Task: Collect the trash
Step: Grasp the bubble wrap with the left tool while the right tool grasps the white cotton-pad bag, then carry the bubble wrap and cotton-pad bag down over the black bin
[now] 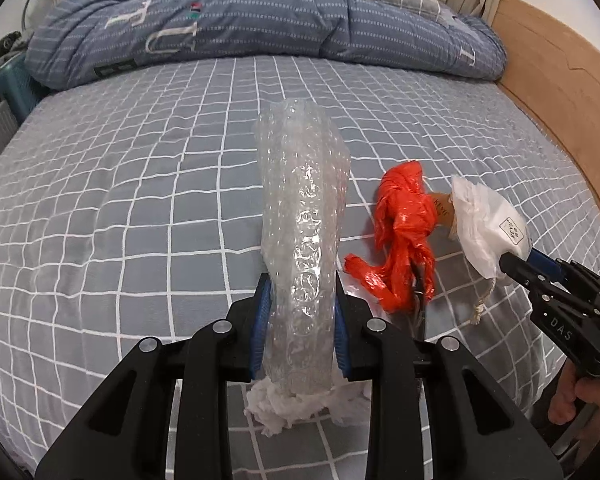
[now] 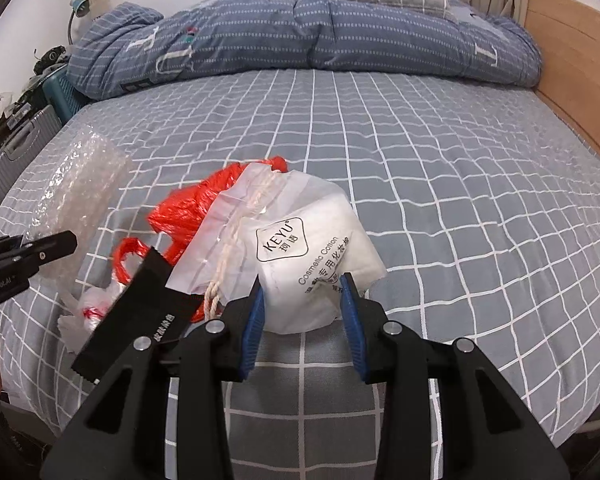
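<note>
Clear bubble wrap, rolled into a loose tube (image 1: pixel 300 216), stands between the blue pads of the left gripper (image 1: pixel 300 320), which are closed narrowly on its lower end; most of the roll projects forward, unsupported, over the grey white-checked bedsheet (image 1: pixel 120 200). Crumpled white tissue (image 1: pixel 284 408) lies on the sheet just below the jaws, apparently not held.

The right gripper (image 2: pixel 302 312) is closed on the near end of a white drawstring pouch of cosmetic cotton pads (image 2: pixel 308 248), its jaws partly apart to the width of the pack. The pouch's neck and cord hang toward a crumpled orange-red plastic bag (image 1: pixel 404 236), which lies on the sheet between the two held items. A black serrated-edge sachet (image 2: pixel 140 312) and a small clear bag with red print (image 2: pixel 92 308) rest near it.

Risks, as judged:
- Bubble wrap is slick and springy. Gripped at one end only, the roll may slide out or unroll if swung.
- The pouch is pinched at a soft corner. Its contents could shift and the film slip from the pads.
- The dangling cord lies close to the orange-red bag and may snag or drag it.
- Both hands are occupied, so the tissue, bag and sachet remain uncollected. No bin is visible.
</note>
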Demonstrator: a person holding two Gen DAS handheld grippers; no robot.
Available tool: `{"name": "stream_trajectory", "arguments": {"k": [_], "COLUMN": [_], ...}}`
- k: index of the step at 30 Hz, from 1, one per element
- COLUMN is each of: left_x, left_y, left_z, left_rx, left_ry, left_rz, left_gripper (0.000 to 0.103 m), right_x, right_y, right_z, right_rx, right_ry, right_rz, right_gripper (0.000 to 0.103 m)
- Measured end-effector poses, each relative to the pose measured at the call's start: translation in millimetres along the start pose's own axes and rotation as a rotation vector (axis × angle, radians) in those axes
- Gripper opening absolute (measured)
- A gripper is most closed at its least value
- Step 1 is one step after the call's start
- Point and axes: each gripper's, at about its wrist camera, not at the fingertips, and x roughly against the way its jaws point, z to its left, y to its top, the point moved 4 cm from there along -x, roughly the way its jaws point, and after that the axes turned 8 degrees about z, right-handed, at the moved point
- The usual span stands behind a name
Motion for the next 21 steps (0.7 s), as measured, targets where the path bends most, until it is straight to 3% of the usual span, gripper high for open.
{"name": "stream_trajectory", "arguments": {"k": [21], "left_x": [35.6], "left_y": [-35.8], "left_z": [-3.2], "left_rx": [0.090], "left_ry": [0.045], "left_rz": [-0.051], "left_gripper": [0.027], "right_x": [43.1], "right_y": [-26.6], "right_z": [12.7], "right_rx": [0.018], "right_ry": [0.007], "right_rz": [-0.056], "right_gripper": [0.035]}}
